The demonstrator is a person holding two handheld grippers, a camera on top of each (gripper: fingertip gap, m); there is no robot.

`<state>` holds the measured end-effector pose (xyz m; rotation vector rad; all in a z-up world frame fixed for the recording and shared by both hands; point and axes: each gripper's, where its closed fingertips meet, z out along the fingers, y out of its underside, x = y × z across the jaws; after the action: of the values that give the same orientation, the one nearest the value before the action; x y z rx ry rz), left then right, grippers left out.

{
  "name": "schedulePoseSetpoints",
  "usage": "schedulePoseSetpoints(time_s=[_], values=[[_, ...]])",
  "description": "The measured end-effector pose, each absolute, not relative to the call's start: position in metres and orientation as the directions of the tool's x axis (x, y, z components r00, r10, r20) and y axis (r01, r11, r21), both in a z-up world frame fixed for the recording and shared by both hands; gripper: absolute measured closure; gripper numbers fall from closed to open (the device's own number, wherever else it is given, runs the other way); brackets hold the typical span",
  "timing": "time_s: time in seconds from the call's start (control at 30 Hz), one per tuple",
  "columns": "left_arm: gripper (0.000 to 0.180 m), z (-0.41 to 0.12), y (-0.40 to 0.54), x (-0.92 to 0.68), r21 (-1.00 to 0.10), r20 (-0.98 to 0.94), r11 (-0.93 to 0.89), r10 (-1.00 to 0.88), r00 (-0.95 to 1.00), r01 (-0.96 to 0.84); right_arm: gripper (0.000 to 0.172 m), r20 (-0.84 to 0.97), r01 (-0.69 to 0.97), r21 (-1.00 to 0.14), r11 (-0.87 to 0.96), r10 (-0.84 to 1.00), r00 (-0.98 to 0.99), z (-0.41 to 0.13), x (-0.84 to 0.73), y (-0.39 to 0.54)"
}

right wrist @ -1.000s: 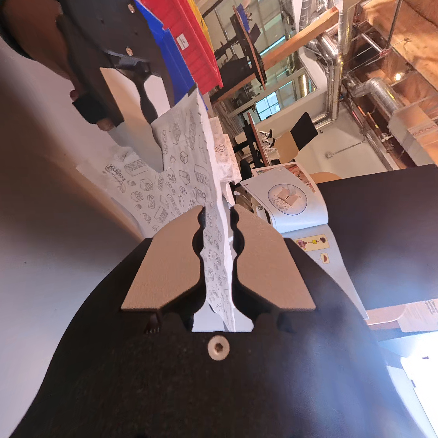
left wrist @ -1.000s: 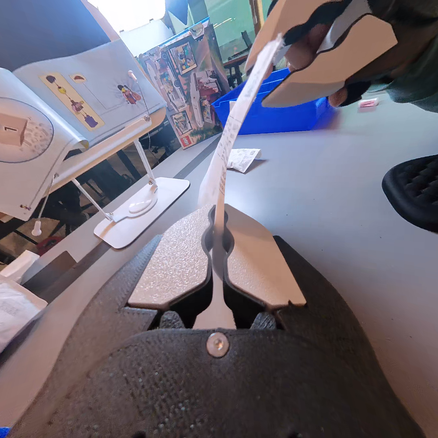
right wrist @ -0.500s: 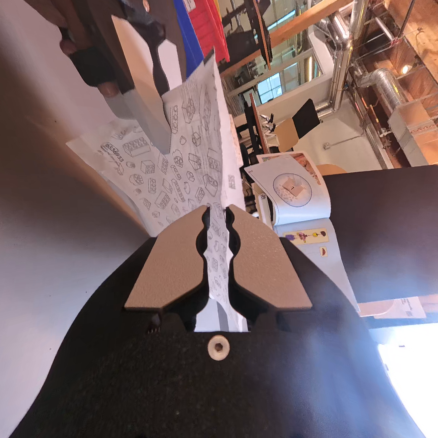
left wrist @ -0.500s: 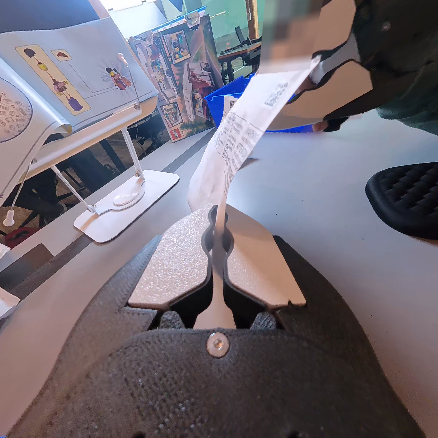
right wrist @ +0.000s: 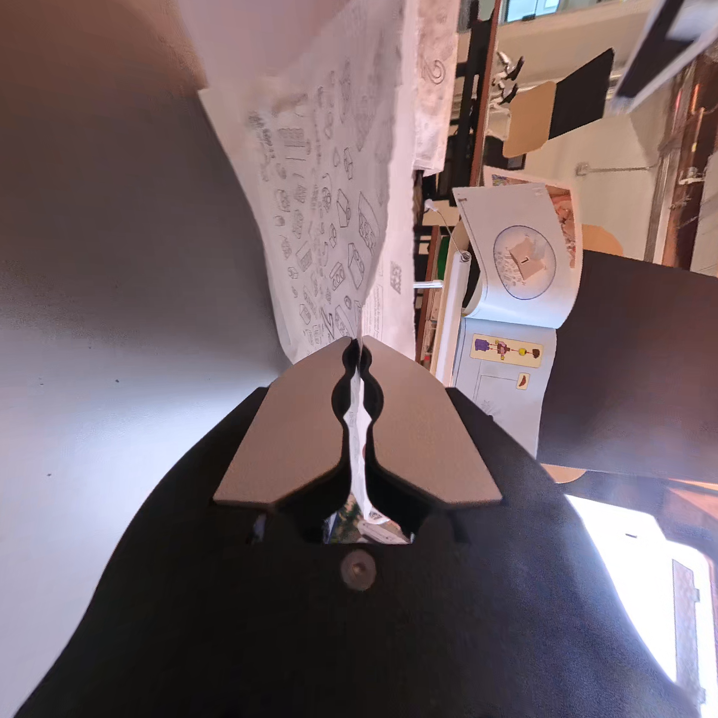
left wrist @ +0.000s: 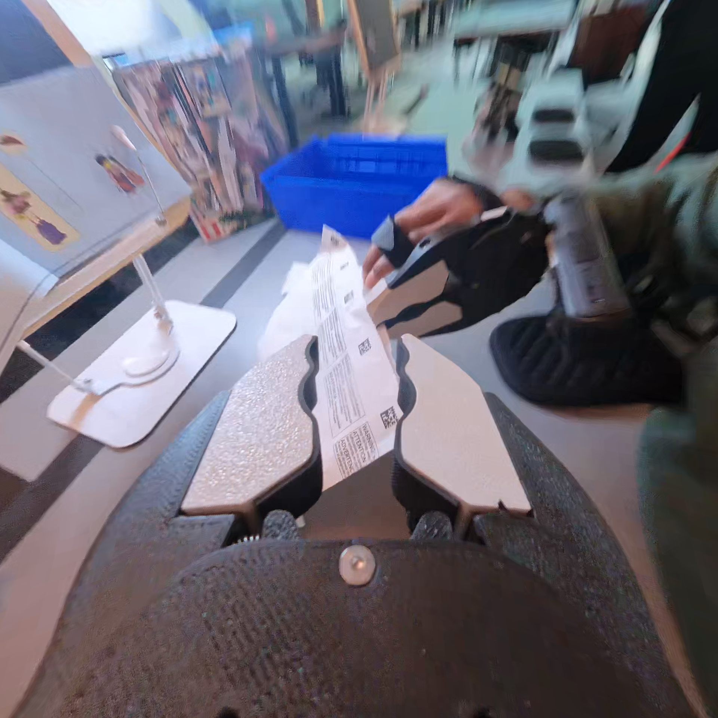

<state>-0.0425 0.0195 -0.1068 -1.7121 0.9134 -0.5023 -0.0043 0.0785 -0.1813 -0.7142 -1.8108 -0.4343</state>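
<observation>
I see a grey table (left wrist: 505, 447) across the frame and a blue bin (left wrist: 349, 186) at the top middle. My right gripper (right wrist: 359, 342) pinches the white paper bag (right wrist: 330, 217) tight. My left gripper (left wrist: 355, 345) is wide open, and the bag (left wrist: 349, 369) lies loose between its fingers.

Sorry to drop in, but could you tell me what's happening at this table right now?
A person is working with a gripper in each hand over a grey table. The right gripper has its fingers closed on the edge of a white printed paper bag. The left gripper stands open, with the bag's strip lying loose between its fingers. An open booklet on a stand and a blue bin sit nearby.
</observation>
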Motion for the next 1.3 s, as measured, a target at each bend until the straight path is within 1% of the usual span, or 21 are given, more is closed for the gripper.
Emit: schedulePoseSetpoints(time_s=[0.03,0.1,0.23,0.3,0.37,0.43,0.5,0.57,0.67,0.8,0.87,0.9,0.97,1.0,1.03,1.1,1.13,1.17,1.23,1.27,1.3], values=[[0.14,-0.121,0.027,-0.035,-0.882,-0.187,-0.14,-0.772,0.607,-0.449,0.172,0.935,0.661,-0.028,0.75,0.253,-0.248,-0.184,-0.007,0.076],[0.146,-0.141,0.045,-0.024,-0.792,-0.305,-0.142,-0.751,0.586,-0.594,0.172,0.932,0.664,-0.001,0.748,0.241,-0.271,-0.186,-0.012,0.068],[0.15,-0.177,0.055,-0.012,-0.653,-0.301,-0.225,-0.799,0.52,-0.723,0.172,0.918,0.685,0.022,0.728,0.256,-0.302,-0.194,-0.009,0.062],[0.156,-0.18,0.056,-0.008,-0.632,-0.31,-0.222,-0.806,0.505,-0.743,0.172,0.921,0.69,0.03,0.723,0.249,-0.301,-0.195,-0.005,0.064],[0.151,-0.179,0.048,0.002,-0.646,-0.257,-0.23,-0.833,0.491,-0.728,0.172,0.915,0.698,0.017,0.716,0.27,-0.299,-0.197,-0.001,0.066],[0.15,-0.174,0.048,0.006,-0.664,-0.257,-0.222,-0.829,0.497,-0.714,0.172,0.917,0.7,0.019,0.714,0.267,-0.297,-0.197,0.002,0.068],[0.148,-0.176,0.051,0.004,-0.651,-0.271,-0.231,-0.819,0.506,-0.723,0.172,0.918,0.696,0.008,0.718,0.271,-0.29,-0.197,0.002,0.067],[0.146,-0.182,0.055,-0.004,-0.603,-0.315,-0.237,-0.806,0.5,-0.762,0.171,0.923,0.687,0.007,0.727,0.26,-0.284,-0.195,0.001,0.064],[0.151,-0.186,0.055,-0.009,-0.539,-0.394,-0.21,-0.793,0.464,-0.816,0.172,0.921,0.679,0.001,0.734,0.264,-0.286,-0.198,0.0,0.061],[0.159,-0.185,0.064,-0.02,-0.354,-0.62,-0.142,-0.704,0.346,-0.924,0.172,0.923,0.677,0.031,0.735,0.239,-0.302,-0.199,-0.003,0.06],[0.17,-0.176,0.079,-0.03,-0.263,-0.739,-0.122,-0.612,0.281,-0.957,0.172,0.918,0.676,0.047,0.735,0.234,-0.319,-0.202,-0.006,0.06],[0.177,-0.171,0.087,-0.036,-0.249,-0.762,-0.127,-0.587,0.275,-0.96,0.172,0.904,0.671,0.045,0.74,0.256,-0.344,-0.209,-0.007,0.057],[0.18,-0.166,0.095,-0.045,-0.315,-0.714,-0.173,-0.604,0.353,-0.933,0.172,0.848,0.659,0.059,0.75,0.311,-0.429,-0.235,-0.003,0.048],[0.18,-0.163,0.1,-0.052,-0.33,-0.704,-0.199,-0.6,0.381,-0.923,0.172,0.804,0.638,0.088,0.765,0.324,-0.499,-0.253,0.002,0.041],[0.18,-0.163,0.104,-0.061,-0.322,-0.697,-0.224,-0.602,0.39,-0.92,0.172,0.763,0.61,0.107,0.785,0.328,-0.556,-0.269,0.006,0.034],[0.18,-0.171,0.101,-0.058,-0.392,-0.603,-0.252,-0.656,0.454,-0.885,0.172,0.72,0.597,0.138,0.79,0.334,-0.608,-0.285,0.014,0.027],[0.18,-0.174,0.1,-0.057,-0.402,-0.588,-0.26,-0.662,0.465,-0.878,0.172,0.702,0.598,0.14,0.789,0.347,-0.622,-0.289,0.017,0.025],[0.18,-0.175,0.101,-0.057,-0.396,-0.601,-0.254,-0.655,0.458,-0.882,0.172,0.689,0.603,0.119,0.789,0.371,-0.622,-0.289,0.018,0.024],[0.18,-0.175,0.097,-0.051,-0.408,-0.602,-0.241,-0.654,0.457,-0.881,0.171,0.662,0.62,0.015,0.785,0.457,-0.594,-0.287,0.018,0.019],[0.18,-0.173,0.094,-0.049,-0.417,-0.6,-0.235,-0.655,0.46,-0.878,0.167,0.642,0.631,-0.071,0.773,0.519,-0.564,-0.282,0.017,0.015],[0.18,-0.171,0.091,-0.046,-0.424,-0.594,-0.231,-0.659,0.462,-0.875,0.163,0.617,0.642,-0.187,0.744,0.597,-0.513,-0.272,0.014,0.009]])
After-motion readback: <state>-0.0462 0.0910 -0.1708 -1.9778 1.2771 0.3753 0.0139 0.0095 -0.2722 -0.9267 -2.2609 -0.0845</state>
